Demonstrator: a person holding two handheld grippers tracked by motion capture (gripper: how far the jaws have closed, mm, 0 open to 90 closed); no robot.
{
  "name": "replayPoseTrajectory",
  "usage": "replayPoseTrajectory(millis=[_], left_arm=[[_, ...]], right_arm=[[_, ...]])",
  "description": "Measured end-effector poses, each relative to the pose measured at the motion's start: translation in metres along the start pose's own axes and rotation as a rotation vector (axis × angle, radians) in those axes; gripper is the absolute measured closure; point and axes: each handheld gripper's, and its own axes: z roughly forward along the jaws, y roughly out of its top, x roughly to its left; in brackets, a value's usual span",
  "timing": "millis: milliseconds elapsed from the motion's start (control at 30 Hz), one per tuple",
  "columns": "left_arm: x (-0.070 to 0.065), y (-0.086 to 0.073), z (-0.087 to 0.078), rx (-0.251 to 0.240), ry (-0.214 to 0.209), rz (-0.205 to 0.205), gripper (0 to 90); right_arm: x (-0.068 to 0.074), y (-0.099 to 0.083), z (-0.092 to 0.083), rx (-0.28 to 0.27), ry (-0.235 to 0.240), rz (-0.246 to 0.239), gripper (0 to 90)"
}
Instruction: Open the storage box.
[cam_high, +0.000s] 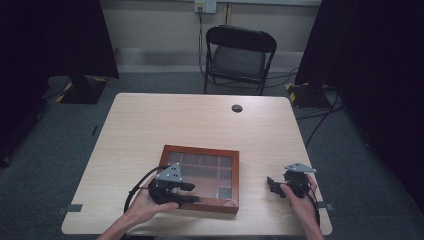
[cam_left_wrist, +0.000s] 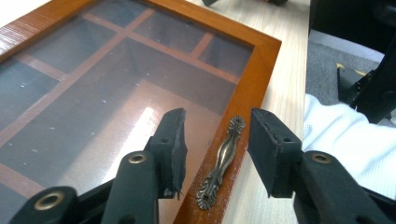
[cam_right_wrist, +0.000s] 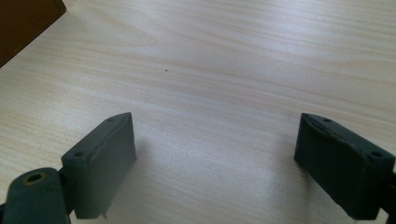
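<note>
Wooden glass-lidded box sits at worktop near edge, compartments seemingly empty. Left tool straddles brass handle on the box's front rim, pads not touching. Right tool wide open over bare worktop right of box.

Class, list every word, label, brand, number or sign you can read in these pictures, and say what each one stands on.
None: the brown wooden box with a glass lid, its ornate brass handle, the pale wooden table and the black folding chair carry no readable text. The wall socket plate is too small to read.
</note>
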Motion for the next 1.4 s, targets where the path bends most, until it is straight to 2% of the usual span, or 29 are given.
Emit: replayPoseTrajectory(millis=[133,200,367,667,767,800,1400], left_arm=[[-0.002,-0.002,0.002,0.008,0.005,0.017,62.5],[-0.002,-0.002,0.003,0.012,0.003,0.020,68.1],[-0.002,-0.004,0.006,0.017,-0.022,0.032,76.6],[-0.003,-0.003,0.006,0.025,-0.016,0.057,79.3],[-0.002,-0.004,0.007,0.014,-0.025,0.044,79.4],[0.000,-0.005,0.007,0.005,-0.041,0.023,79.4],[0.000,0.007,0.018,0.027,-0.066,-0.006,81.3]], right_arm=[[0.000,0.000,0.000,0.000,0.000,-0.001,11.3],[0.000,0.000,0.000,0.000,0.000,-0.001,11.3],[0.000,0.000,0.000,0.000,0.000,-0.001,11.3],[0.000,0.000,0.000,0.000,0.000,0.000,11.3],[0.000,0.000,0.000,0.000,0.000,0.000,11.3],[0.000,0.000,0.000,0.000,0.000,0.000,11.3],[0.000,0.000,0.000,0.000,0.000,0.000,11.3]])
